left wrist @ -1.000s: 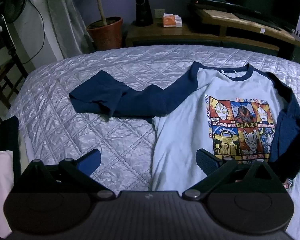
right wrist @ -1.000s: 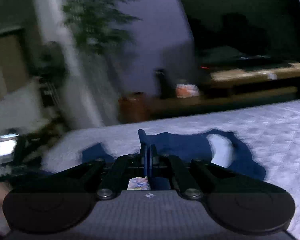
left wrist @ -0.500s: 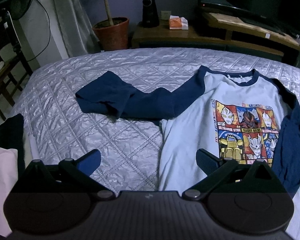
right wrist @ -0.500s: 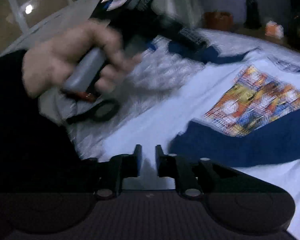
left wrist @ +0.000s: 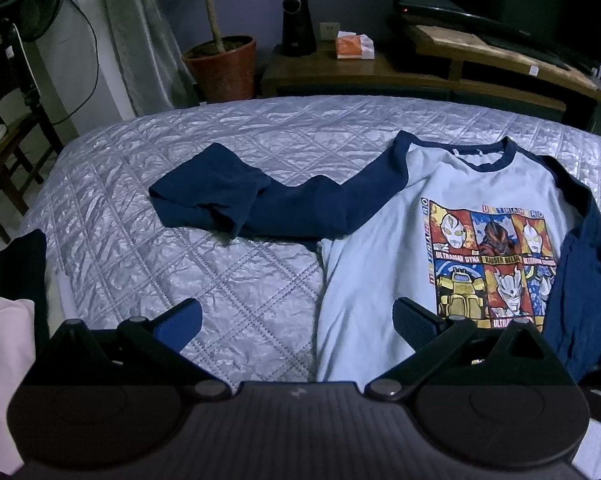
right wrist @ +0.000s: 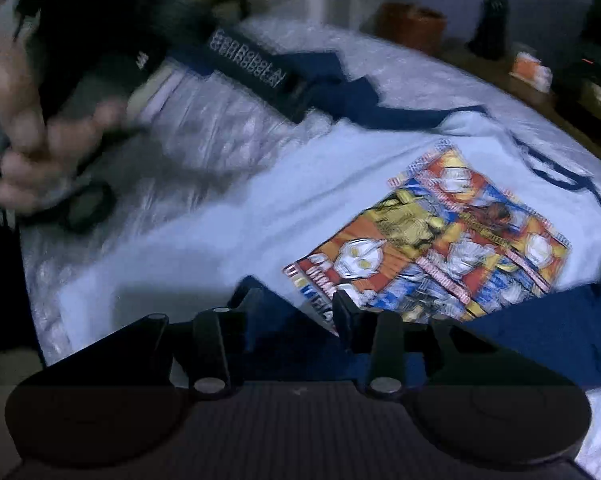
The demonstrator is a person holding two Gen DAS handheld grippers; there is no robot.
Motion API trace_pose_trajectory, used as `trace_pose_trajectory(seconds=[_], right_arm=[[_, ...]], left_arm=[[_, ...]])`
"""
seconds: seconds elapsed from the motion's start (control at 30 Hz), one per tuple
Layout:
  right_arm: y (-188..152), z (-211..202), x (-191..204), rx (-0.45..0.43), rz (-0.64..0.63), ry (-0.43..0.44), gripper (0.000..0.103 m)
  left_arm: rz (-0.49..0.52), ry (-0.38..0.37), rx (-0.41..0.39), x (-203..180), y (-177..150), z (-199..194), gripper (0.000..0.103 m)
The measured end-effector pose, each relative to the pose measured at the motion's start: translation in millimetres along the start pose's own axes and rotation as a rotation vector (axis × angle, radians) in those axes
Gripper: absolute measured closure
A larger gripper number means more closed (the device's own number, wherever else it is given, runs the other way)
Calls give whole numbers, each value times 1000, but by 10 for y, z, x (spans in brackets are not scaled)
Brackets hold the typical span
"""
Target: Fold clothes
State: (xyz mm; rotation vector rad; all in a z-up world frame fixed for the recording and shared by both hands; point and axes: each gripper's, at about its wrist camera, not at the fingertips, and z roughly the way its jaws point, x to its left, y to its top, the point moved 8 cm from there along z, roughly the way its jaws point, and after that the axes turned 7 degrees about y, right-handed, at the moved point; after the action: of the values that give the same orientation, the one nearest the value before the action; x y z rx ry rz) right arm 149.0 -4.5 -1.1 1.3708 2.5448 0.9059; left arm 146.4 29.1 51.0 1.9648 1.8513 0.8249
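Observation:
A light blue shirt (left wrist: 380, 240) with navy sleeves and a cartoon print lies face up on the quilted bed (left wrist: 180, 256). One navy sleeve (left wrist: 260, 204) stretches out to the left. The other sleeve (left wrist: 580, 280) is laid down along the print's right side. My left gripper (left wrist: 296, 316) hovers open over the shirt's lower left edge, with nothing between its fingers. In the blurred right wrist view, my right gripper (right wrist: 298, 304) is low over the shirt (right wrist: 260, 200). Its jaws are opening, with the end of the folded navy sleeve (right wrist: 540, 328) under and between them, not pinched.
Pink and dark clothes (left wrist: 0, 360) lie at the bed's left edge. Beyond the bed stand a plant pot (left wrist: 222, 64), a speaker (left wrist: 298, 24), a tissue box (left wrist: 354, 46) and a TV bench (left wrist: 480, 52). A hand (right wrist: 32, 140) holds the other gripper at the right view's upper left.
My right gripper swung down from facing the room to low over the shirt, and its jaws went from shut to apart. The right sleeve now lies along the print. The left gripper stayed put.

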Motion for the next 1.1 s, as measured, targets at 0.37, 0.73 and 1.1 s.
trace_pose_trajectory(seconds=[0.37, 0.73, 1.1], right_arm=[[-66, 38, 150, 19, -103, 26, 101], [422, -1146, 192, -385, 39, -13, 101], [-448, -349, 824, -49, 107, 72, 90]], left_arm=[[-4, 0, 1, 13, -1, -7, 2], [-24, 7, 1, 70, 17, -1, 2], [-13, 8, 2, 60, 4, 8, 2]])
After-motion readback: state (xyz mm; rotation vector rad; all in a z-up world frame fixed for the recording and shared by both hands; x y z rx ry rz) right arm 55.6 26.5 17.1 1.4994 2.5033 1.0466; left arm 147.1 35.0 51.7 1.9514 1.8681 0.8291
